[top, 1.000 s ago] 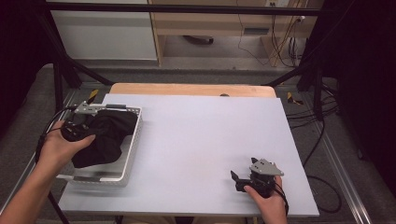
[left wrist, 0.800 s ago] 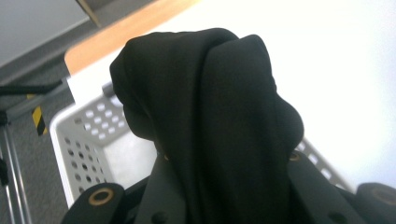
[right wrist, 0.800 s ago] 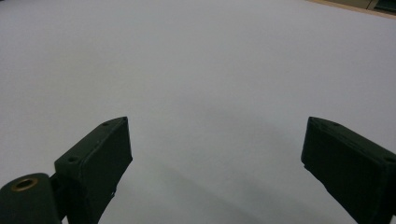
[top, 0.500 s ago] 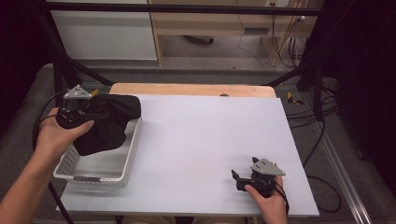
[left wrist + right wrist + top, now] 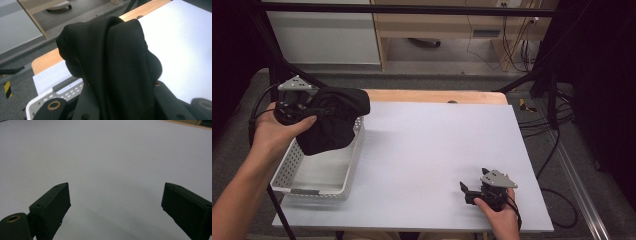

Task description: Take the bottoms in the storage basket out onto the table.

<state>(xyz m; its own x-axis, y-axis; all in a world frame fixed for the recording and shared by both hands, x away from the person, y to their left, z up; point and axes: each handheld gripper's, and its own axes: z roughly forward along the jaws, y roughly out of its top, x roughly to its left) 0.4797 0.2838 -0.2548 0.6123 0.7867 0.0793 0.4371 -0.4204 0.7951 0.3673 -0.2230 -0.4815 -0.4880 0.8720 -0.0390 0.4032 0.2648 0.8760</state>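
A bunched black cloth (image 5: pixel 332 122) hangs from my left gripper (image 5: pixel 318 111), which is shut on it above the far end of a white perforated basket (image 5: pixel 287 167). In the left gripper view the black cloth (image 5: pixel 112 62) drapes over both jaws and hides their tips, with the basket's rim (image 5: pixel 67 88) below. The cloth's lower end still dangles inside the basket's outline. My right gripper (image 5: pixel 465 191) rests on the white table (image 5: pixel 427 145) near its front right corner. Its jaws stand wide open in the right gripper view (image 5: pixel 115 205), with bare table between them.
A wooden strip (image 5: pixel 437 96) runs along the table's far edge. Black frame posts (image 5: pixel 272 55) and cables (image 5: pixel 537 115) stand around the table, and a pale cabinet (image 5: pixel 322 35) sits on the floor behind.
My left hand has lifted the black cloth up out of the basket and toward the far left. The right gripper has stayed where it was.
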